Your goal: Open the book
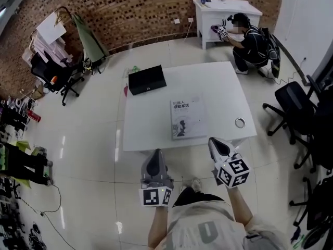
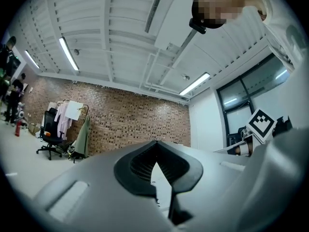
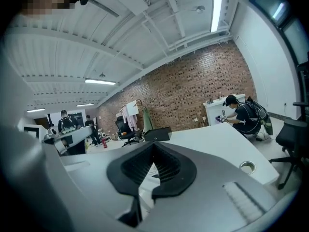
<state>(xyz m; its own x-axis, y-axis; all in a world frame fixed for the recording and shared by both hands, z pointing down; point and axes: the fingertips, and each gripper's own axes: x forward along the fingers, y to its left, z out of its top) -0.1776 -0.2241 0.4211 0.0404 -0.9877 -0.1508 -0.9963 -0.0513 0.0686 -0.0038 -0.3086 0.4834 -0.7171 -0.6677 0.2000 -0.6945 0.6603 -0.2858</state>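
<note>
A closed book (image 1: 187, 117) with a pale grey cover lies flat on the white table (image 1: 151, 124), right of its middle. My left gripper (image 1: 155, 158) is shut and empty, hovering just short of the table's near edge, left of the book. My right gripper (image 1: 216, 146) is also shut and empty, at the near edge below the book's right corner. In the left gripper view the jaws (image 2: 156, 164) meet with only a sliver of the book's cover seen through them. In the right gripper view the shut jaws (image 3: 153, 164) point over the table toward the book.
A black box (image 1: 147, 79) sits at the table's far left corner, and a round cable hole (image 1: 240, 122) is near its right edge. A person crouches at a white cabinet (image 1: 223, 15) behind. Office chairs (image 1: 299, 113) stand at right, a clothes rack (image 1: 57, 40) at far left.
</note>
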